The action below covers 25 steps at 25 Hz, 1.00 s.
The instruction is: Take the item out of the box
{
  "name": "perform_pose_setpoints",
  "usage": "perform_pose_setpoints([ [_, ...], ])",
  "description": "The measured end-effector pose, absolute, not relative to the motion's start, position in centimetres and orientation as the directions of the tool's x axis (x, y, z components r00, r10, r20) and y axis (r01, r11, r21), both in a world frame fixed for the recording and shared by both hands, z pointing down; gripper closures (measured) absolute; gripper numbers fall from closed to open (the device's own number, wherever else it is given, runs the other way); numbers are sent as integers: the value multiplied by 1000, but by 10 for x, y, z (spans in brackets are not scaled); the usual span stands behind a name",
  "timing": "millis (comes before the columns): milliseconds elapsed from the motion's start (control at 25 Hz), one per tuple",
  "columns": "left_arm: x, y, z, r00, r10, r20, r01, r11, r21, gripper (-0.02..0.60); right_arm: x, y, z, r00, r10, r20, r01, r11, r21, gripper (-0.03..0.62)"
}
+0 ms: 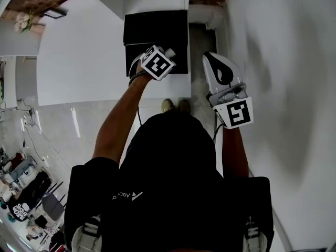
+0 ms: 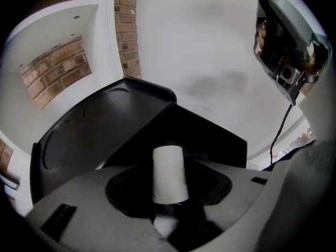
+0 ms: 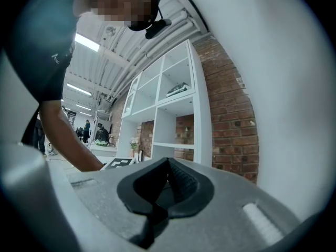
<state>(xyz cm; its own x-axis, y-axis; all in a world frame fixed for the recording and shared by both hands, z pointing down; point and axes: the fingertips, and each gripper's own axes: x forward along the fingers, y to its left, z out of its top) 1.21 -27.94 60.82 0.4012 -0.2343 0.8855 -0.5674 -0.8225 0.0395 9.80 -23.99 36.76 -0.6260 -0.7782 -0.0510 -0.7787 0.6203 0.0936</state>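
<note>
An open black box (image 1: 156,30) stands on the white table, its lid (image 2: 94,125) tipped back. My left gripper (image 1: 157,63) hovers at the box's near edge. In the left gripper view the jaws (image 2: 169,193) are shut on a small white roll (image 2: 169,175) that stands upright between the pads, with the dark inside of the box (image 2: 210,135) behind it. My right gripper (image 1: 216,67) is raised to the right of the box, off the table, and also shows in the left gripper view (image 2: 286,41). Its jaws (image 3: 167,188) are shut with nothing between them.
The white table (image 1: 79,62) spreads left of the box. A white wall (image 1: 283,62) rises on the right. White shelves (image 3: 168,109) and a brick wall (image 3: 231,119) face the right gripper. A black cable (image 2: 278,135) hangs from the right gripper.
</note>
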Motion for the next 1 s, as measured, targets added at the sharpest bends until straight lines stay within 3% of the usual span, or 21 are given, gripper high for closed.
perform_pose_setpoints([
  [520,17,-273,563,492,-315,812,-567,-824,24,399,85,-240,367,-645,-764,-36,-762,638,106,592],
  [1000,20,-251,438,722,-490,489,-598,-797,84,399,66,-229,342,-671,-739,-58,-740,661,124,592],
])
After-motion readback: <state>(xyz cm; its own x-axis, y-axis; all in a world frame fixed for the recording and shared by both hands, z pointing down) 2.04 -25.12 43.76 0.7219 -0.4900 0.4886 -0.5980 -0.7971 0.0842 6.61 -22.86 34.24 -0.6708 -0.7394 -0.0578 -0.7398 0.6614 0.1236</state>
